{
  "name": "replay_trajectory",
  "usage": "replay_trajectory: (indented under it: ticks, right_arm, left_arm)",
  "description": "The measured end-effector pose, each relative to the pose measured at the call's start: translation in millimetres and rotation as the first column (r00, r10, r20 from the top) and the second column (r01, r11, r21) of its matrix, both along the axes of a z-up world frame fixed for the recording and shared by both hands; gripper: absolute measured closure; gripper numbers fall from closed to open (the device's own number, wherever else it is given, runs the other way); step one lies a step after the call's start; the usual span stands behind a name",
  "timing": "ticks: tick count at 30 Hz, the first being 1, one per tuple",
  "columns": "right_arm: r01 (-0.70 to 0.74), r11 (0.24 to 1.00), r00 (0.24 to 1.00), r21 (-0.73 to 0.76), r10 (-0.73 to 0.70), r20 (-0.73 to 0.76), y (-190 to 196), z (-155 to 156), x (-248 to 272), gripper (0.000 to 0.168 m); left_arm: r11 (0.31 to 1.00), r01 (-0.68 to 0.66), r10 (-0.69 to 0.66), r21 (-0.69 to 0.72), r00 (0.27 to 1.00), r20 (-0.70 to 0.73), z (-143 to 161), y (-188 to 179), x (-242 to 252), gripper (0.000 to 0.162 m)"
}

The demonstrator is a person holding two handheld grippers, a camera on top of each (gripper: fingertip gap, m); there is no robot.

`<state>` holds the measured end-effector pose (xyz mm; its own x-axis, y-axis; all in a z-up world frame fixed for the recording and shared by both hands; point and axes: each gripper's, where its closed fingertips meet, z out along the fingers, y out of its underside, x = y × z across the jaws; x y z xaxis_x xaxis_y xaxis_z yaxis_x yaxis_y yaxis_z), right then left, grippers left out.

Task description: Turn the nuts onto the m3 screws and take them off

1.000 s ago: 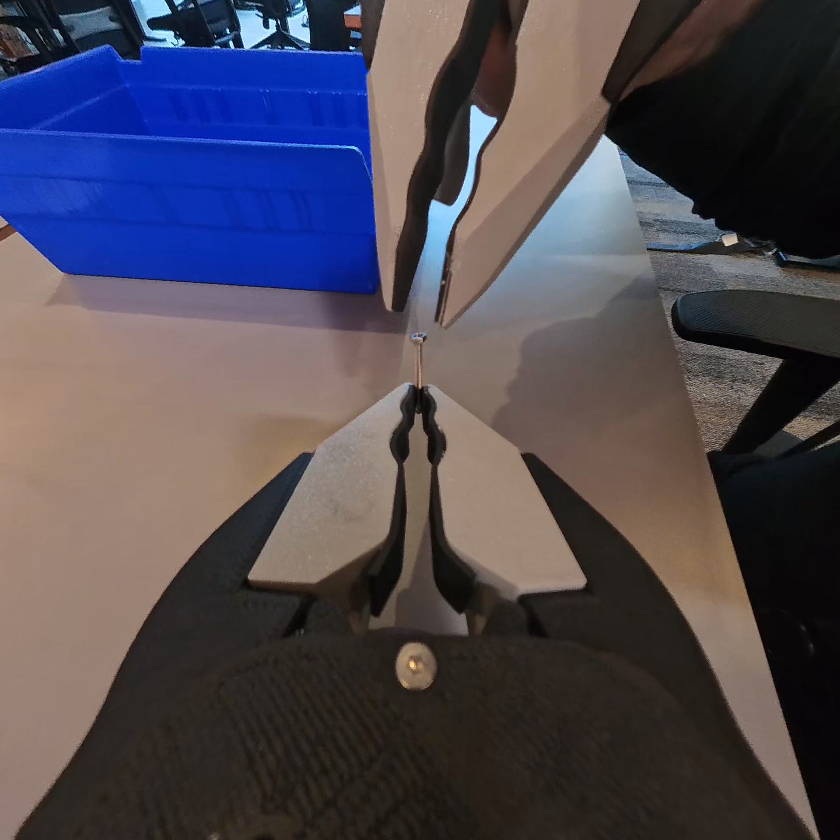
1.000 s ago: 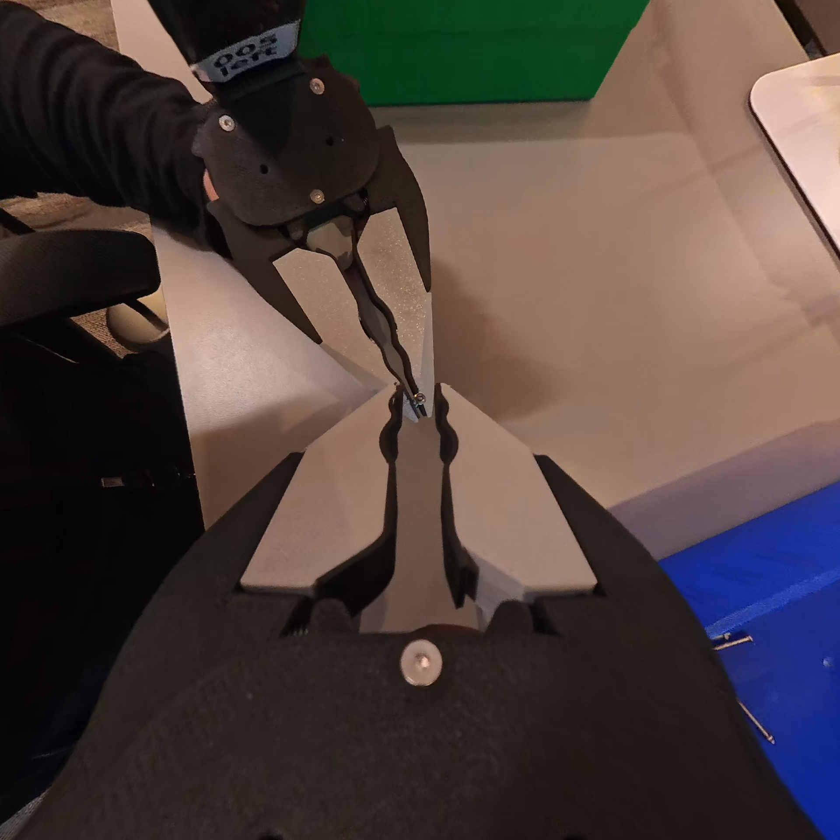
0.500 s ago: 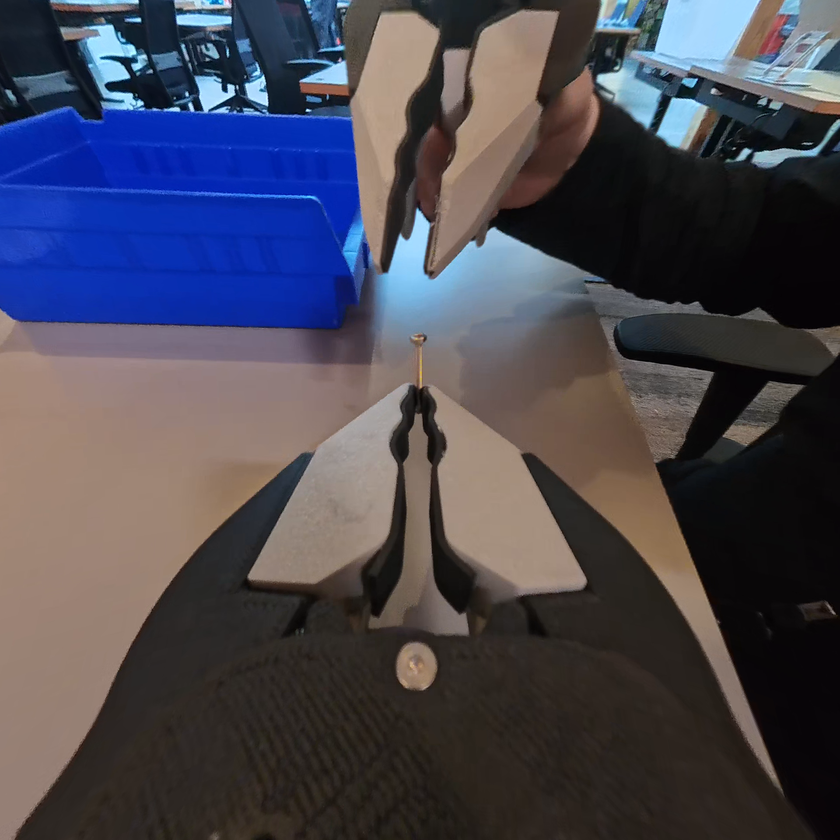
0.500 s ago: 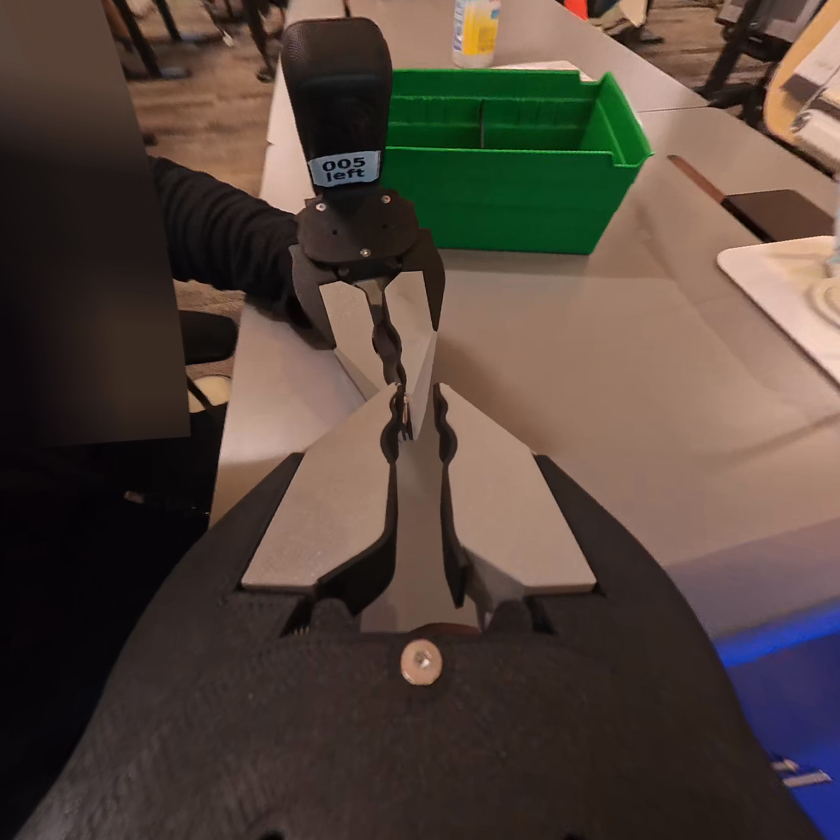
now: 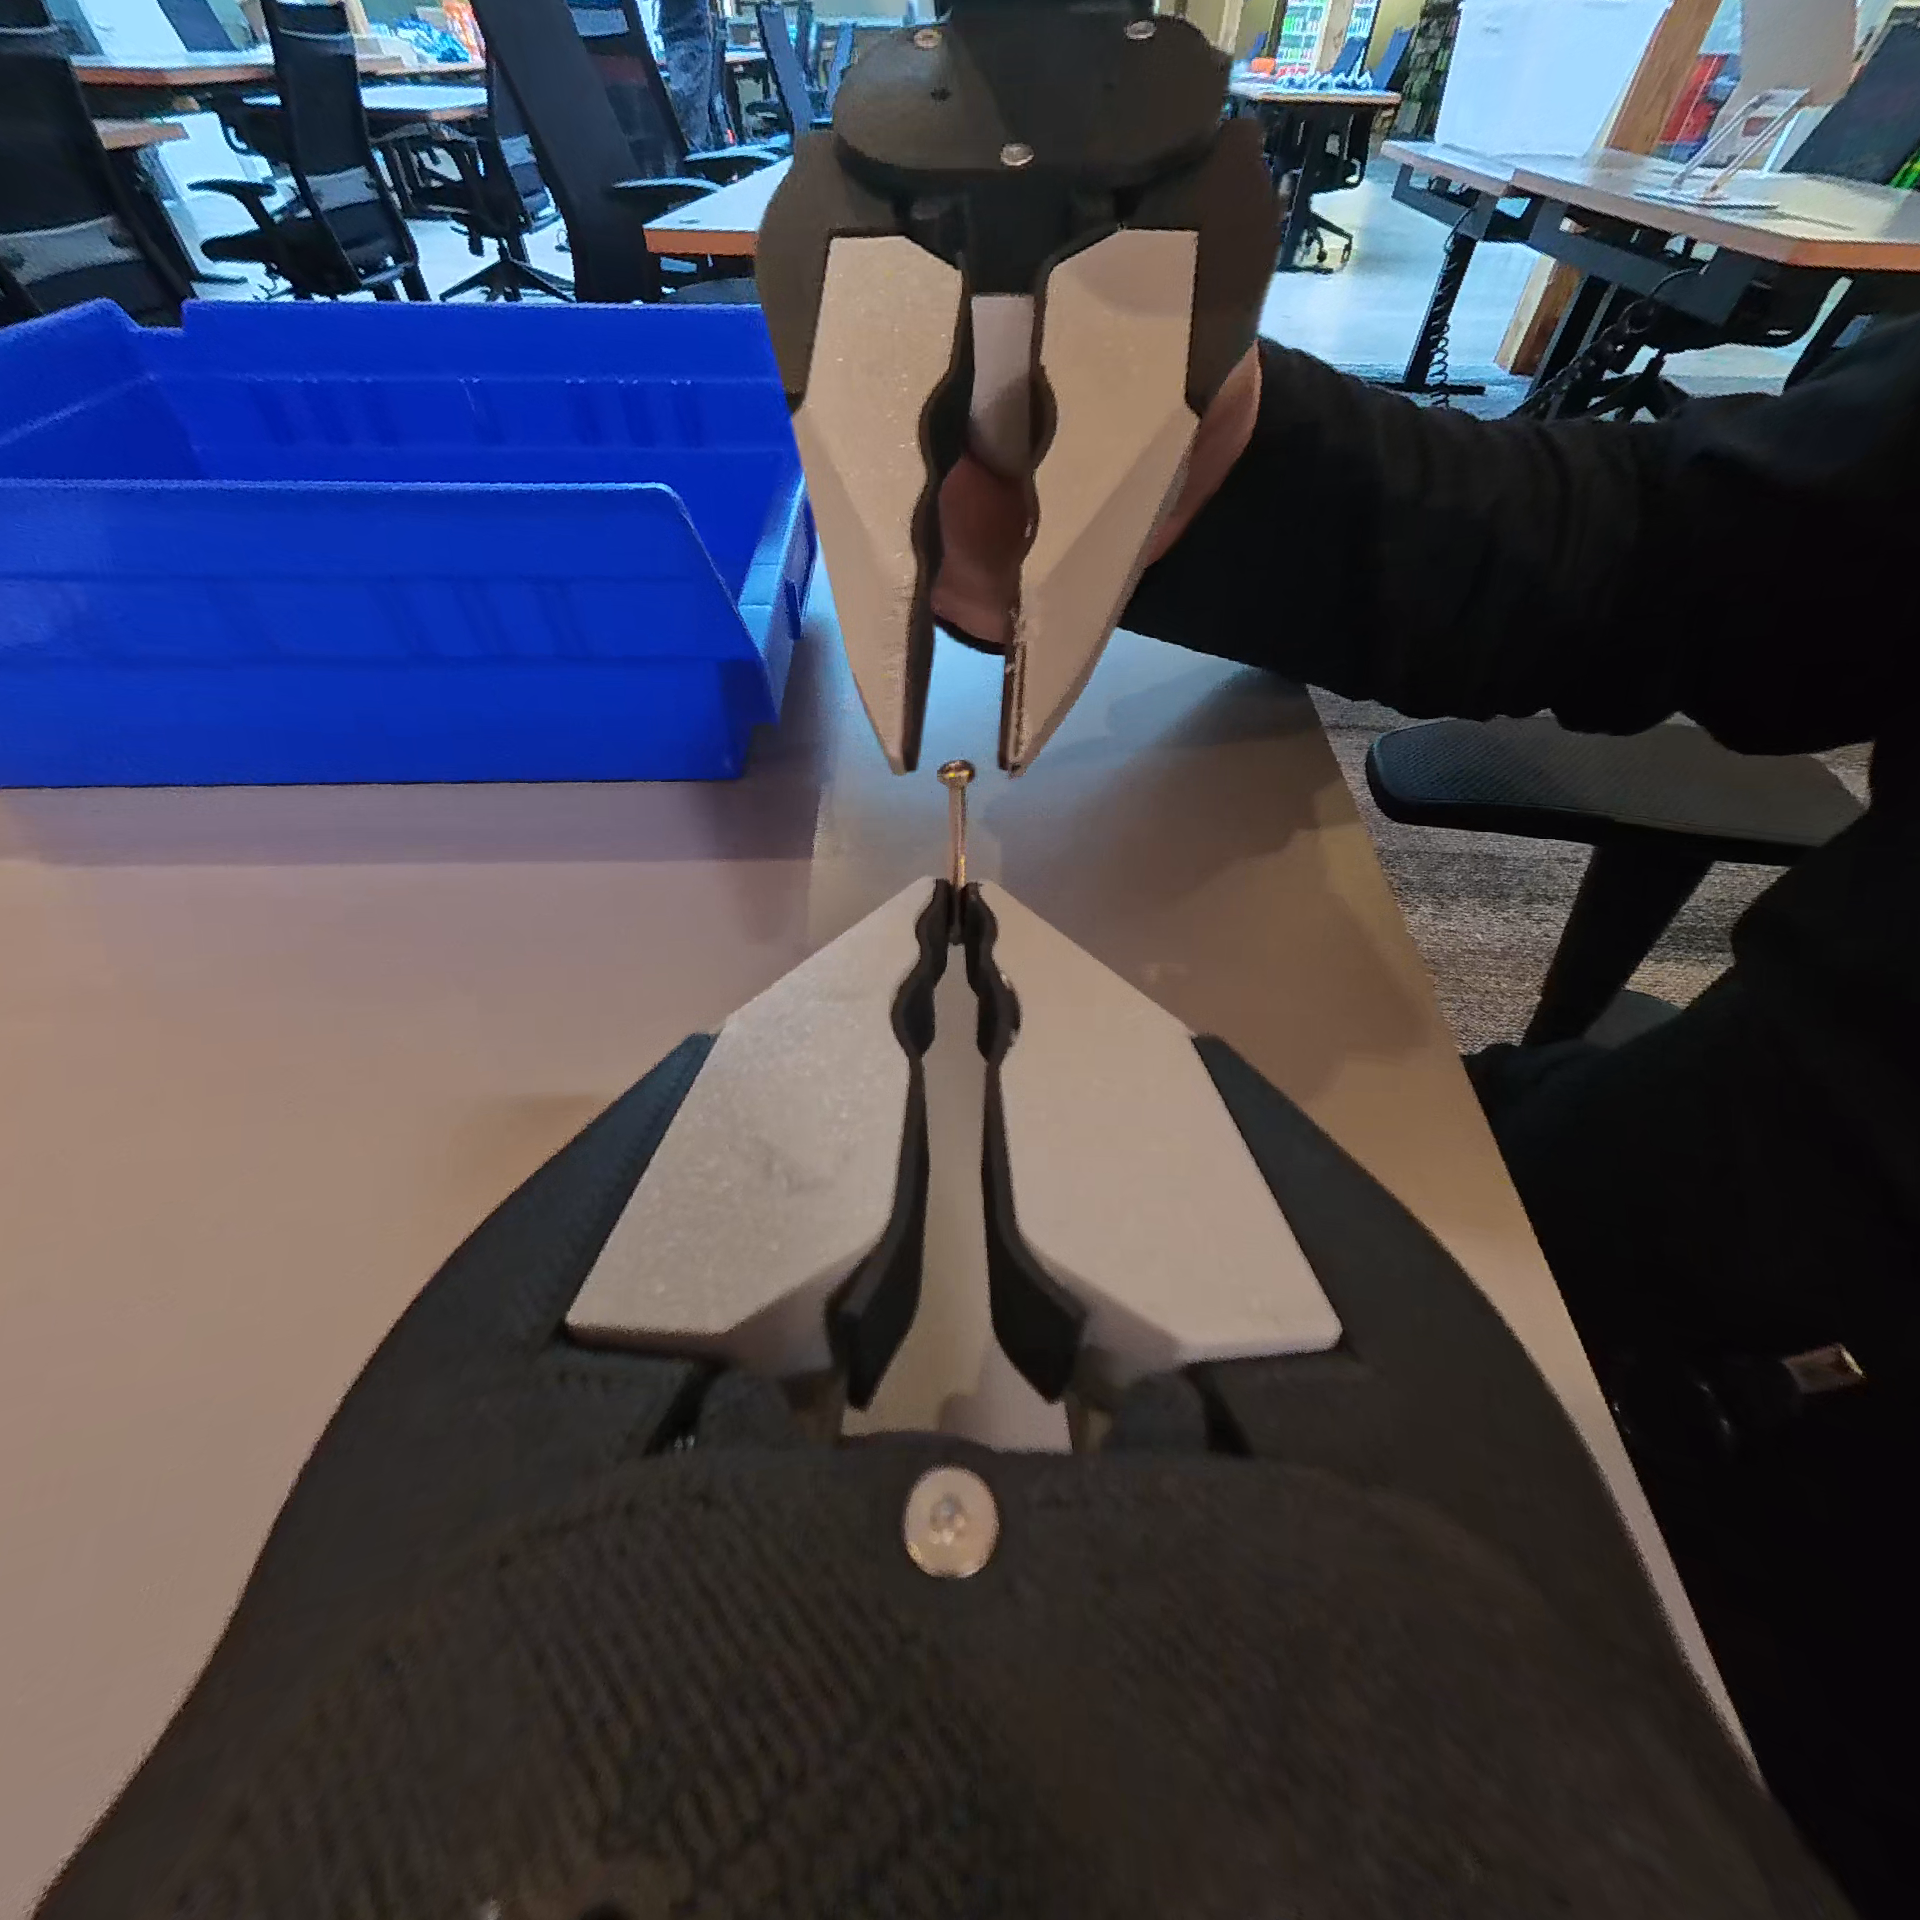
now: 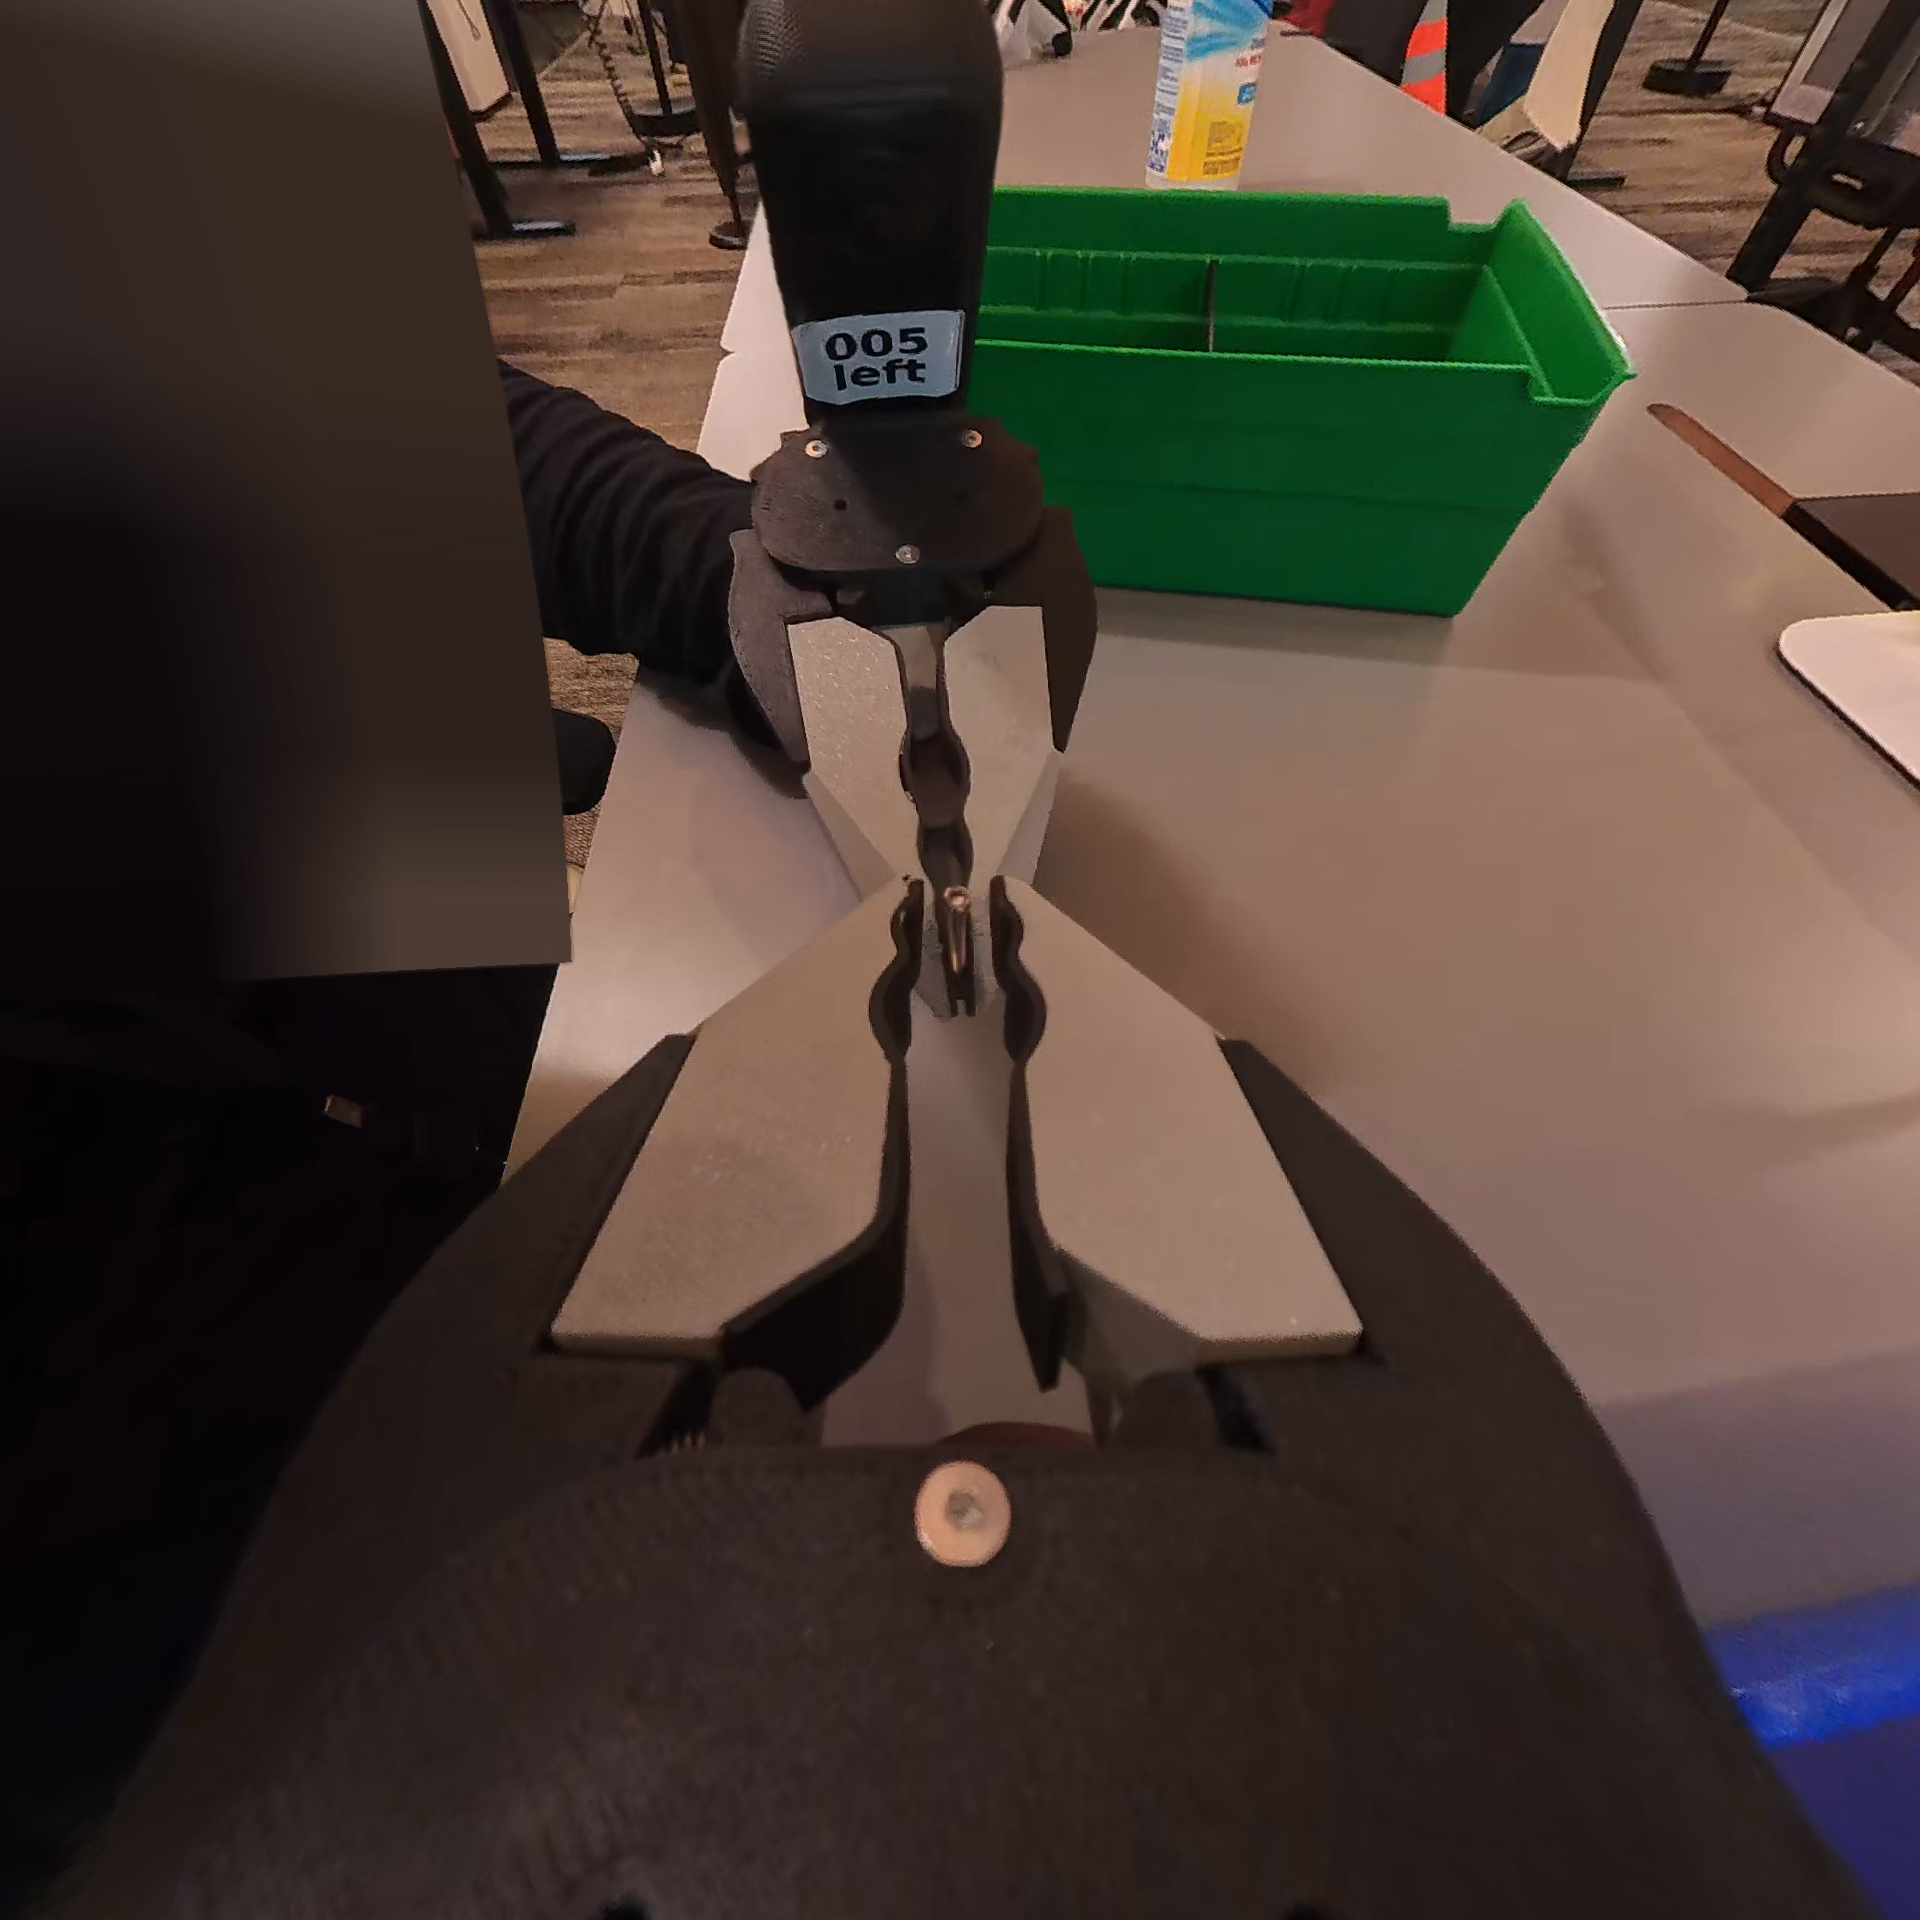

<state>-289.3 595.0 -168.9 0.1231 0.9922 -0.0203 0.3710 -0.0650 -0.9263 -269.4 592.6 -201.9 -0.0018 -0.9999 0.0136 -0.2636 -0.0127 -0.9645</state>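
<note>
One screw (image 5: 957, 826) is all that is in hand: the left gripper (image 5: 956, 902) has its fingertips pressed together on the lower end of the thin shank, so the screw stands out past the tips toward 12 o'clock with its head at the far end. No nut shows on the exposed shank or under the head, though one so small could be missed. Facing it from 12 o'clock, the right gripper (image 5: 958, 767) has its fingers parted by a narrow gap and holds nothing that can be made out; its tips sit either side of the screw head, very near, and whether they touch it cannot be told. In the right wrist view the screw (image 6: 957, 920) lies in the gap between the right gripper's own tips (image 6: 954, 891). Judging from this, the task is either at its start or between rounds: a nut has to be fetched and turned on, then off. At 10 o'clock in the left view stands a blue bin (image 5: 395, 582) on the grey table (image 5: 312, 1039); a green bin (image 6: 1299, 416) stands at 1 o'clock in the right view. No nuts are visible in either.
</note>
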Motion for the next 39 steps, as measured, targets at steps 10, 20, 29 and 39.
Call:
replay_trajectory:
  ticks: [10, 20, 29, 39]
  right_arm:
    - [-0.002, 1.0, 1.0, 0.002, 0.002, 0.017, -0.7, -3.0, -2.5, 0.165]
    - [0.054, 0.995, 0.986, 0.082, -0.066, 0.156, 3.0, -10.7, -0.7, 0.166]
    - [0.15, 0.987, 0.969, 0.061, -0.159, 0.188, 9.8, -14.2, -0.5, 0.166]
    - [0.295, 0.948, 0.886, 0.122, -0.319, 0.335, 20.7, -24.6, 0.9, 0.165]
  left_arm:
    - [1.0, 0.002, -0.002, 0.003, 1.0, -0.005, -0.8, -1.3, 0.1, 0.162]
    - [0.998, -0.04, 0.042, 0.049, 0.998, -0.054, -8.0, 3.3, 1.0, 0.162]
    - [0.993, -0.088, 0.093, 0.079, 0.993, -0.071, -10.6, 10.6, 0.2, 0.162]
    - [0.983, -0.151, 0.165, 0.106, 0.978, -0.132, -19.7, 21.5, -1.7, 0.162]
